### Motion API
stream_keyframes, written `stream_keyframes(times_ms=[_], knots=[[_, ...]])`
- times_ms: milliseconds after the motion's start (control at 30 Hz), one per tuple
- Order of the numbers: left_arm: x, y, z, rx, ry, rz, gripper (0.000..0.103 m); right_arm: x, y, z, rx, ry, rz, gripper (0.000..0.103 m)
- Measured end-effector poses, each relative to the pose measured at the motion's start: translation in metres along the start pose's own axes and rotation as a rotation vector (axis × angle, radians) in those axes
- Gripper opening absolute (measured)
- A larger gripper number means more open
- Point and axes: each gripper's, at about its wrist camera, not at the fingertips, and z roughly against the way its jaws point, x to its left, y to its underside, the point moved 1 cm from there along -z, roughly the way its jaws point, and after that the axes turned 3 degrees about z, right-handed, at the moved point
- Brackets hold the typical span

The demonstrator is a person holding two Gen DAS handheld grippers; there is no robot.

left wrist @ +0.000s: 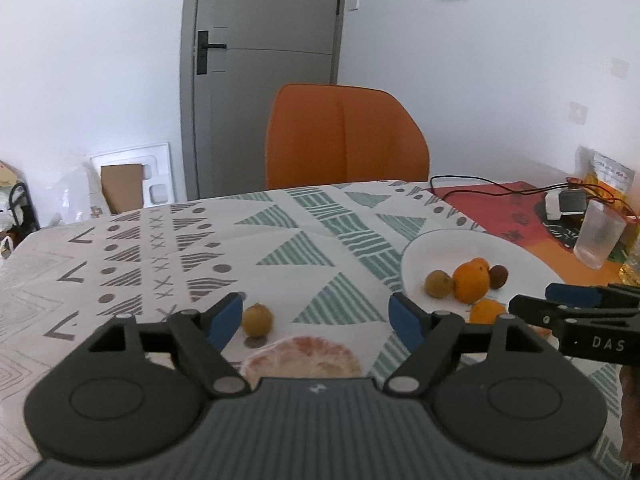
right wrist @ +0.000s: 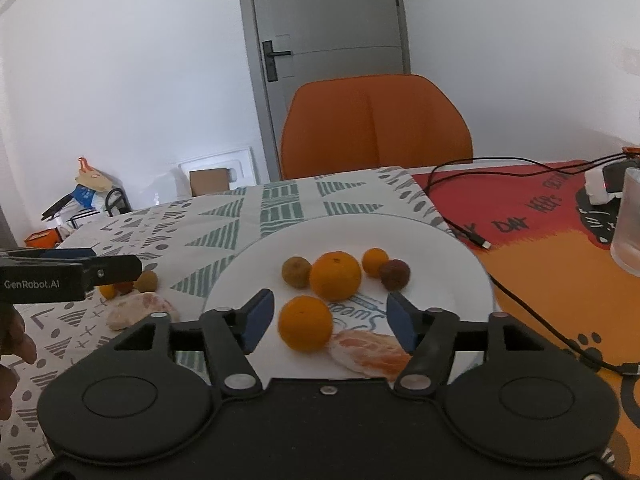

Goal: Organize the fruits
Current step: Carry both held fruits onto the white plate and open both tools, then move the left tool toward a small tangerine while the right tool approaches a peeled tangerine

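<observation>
A white plate [right wrist: 440, 252] holds two oranges [right wrist: 335, 276] [right wrist: 305, 323], a small kumquat [right wrist: 375, 262], a brown longan [right wrist: 296, 273], a dark red lychee [right wrist: 395, 275] and a peeled citrus segment [right wrist: 368, 350]. My right gripper [right wrist: 330, 320] is open and empty over the plate's near edge, the near orange between its fingers. My left gripper [left wrist: 318, 318] is open and empty above the tablecloth. Between its fingers lie a peeled citrus piece [left wrist: 302, 356] and a brown longan [left wrist: 257, 320]. The plate [left wrist: 436, 244] shows at right in the left wrist view.
An orange chair [left wrist: 346, 136] stands behind the table. A frosted glass [right wrist: 632, 220], a charger [right wrist: 600, 184] and black cables [right wrist: 472, 236] lie on the red-orange mat at right. More small fruits [right wrist: 120, 286] sit on the cloth under the left gripper.
</observation>
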Motion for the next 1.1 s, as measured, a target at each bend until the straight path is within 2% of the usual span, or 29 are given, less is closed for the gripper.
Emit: stream_keyframes(times_ms=[167,333,633,1100], knots=[[0.010,0.004,0.005,0.006,-0.036,0.013,0.084,0.007,-0.002,-0.001,0.000,-0.019,0.008,0.073],[0.022,0.009,0.008,0.011,-0.068,0.025,0.085,0.016,-0.002,-0.002,-0.010,-0.042,0.020,0.090],[0.043,0.015,0.015,0.000,-0.107,0.060,0.086,0.030,-0.008,-0.006,-0.016,-0.077,0.048,0.102],[0.068,0.020,0.022,0.011,-0.136,0.095,0.086,0.056,-0.016,-0.014,-0.028,-0.135,0.113,0.103]])
